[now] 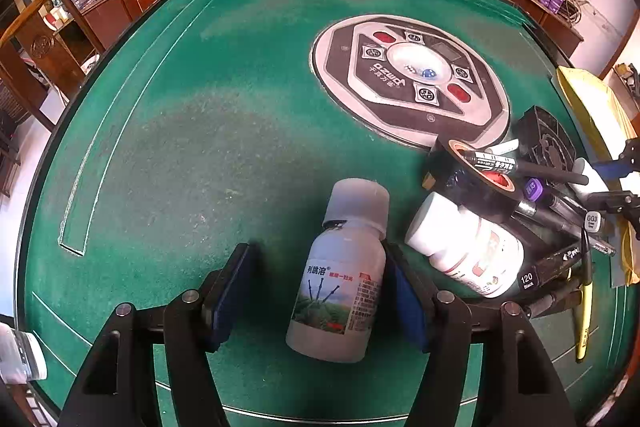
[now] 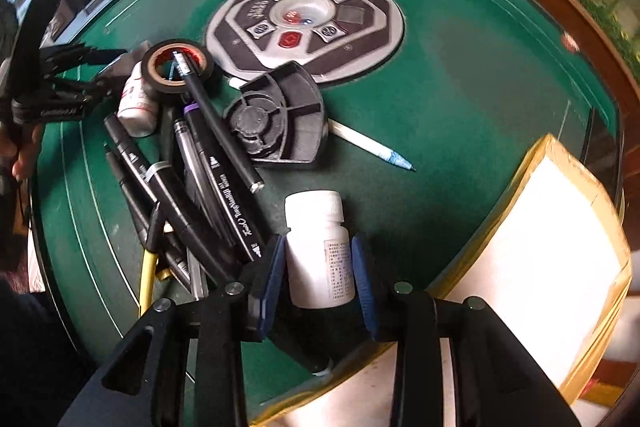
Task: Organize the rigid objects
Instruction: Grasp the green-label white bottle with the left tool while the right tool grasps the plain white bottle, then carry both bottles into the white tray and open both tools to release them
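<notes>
In the left wrist view a grey-capped bottle with a picture label (image 1: 340,275) lies between the fingers of my left gripper (image 1: 320,291); the jaws are wide, the right pad touches it and the left pad stands apart. A white pill bottle with a red label (image 1: 468,247) lies beside it, against a pile of black markers (image 1: 560,227) and a roll of black tape (image 1: 472,167). In the right wrist view my right gripper (image 2: 320,275) is shut on a plain white bottle (image 2: 320,251), held above the felt. The tape (image 2: 178,67) and markers (image 2: 216,167) lie to its left.
The green felt table (image 1: 200,127) has a round dice console (image 1: 412,75) in the middle. A black fan-shaped part (image 2: 280,115) and a white pen (image 2: 372,145) lie near the pile. A yellow-edged cardboard box (image 2: 540,247) stands at the right. Wooden shelves stand beyond the table rim.
</notes>
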`<state>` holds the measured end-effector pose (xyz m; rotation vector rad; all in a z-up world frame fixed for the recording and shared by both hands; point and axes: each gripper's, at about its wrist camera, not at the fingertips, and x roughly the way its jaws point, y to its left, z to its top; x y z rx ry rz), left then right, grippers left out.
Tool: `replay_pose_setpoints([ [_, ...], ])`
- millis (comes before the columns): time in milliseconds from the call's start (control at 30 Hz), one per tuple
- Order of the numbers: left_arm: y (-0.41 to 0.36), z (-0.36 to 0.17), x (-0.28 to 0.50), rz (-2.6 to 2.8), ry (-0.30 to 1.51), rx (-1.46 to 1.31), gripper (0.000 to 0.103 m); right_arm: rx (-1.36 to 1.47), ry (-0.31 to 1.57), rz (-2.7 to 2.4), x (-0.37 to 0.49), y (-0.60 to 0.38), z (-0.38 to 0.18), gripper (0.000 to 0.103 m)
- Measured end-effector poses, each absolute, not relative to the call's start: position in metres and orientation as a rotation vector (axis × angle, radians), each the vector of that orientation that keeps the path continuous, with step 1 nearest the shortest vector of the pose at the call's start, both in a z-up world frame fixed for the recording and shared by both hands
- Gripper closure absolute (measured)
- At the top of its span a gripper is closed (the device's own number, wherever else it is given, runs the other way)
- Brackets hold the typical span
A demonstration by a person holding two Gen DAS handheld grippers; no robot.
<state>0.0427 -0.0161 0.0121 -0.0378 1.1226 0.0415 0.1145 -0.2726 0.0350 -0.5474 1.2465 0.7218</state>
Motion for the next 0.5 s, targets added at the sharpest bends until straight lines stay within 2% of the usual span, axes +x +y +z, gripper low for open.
replay_pose_setpoints([
  [67,-0.02,0.014,0.04,0.036,1.107,-0.034,0.051,-0.55,1.252,0.693,0.113,-0.271,0.029,0.07],
  [100,-0.023,0.015,0.039,0.032,1.103,-0.03,0.063,-0.54,1.258,0.681,0.113,-0.27,0.026,0.071],
  [133,-0.026,0.016,0.038,0.037,1.102,-0.023,0.066,-0.528,1.263,0.671,0.112,-0.271,0.025,0.071],
  [500,-0.017,0.022,0.02,0.018,1.077,-0.162,0.066,-0.173,1.157,0.558,0.086,-0.315,0.067,0.071],
])
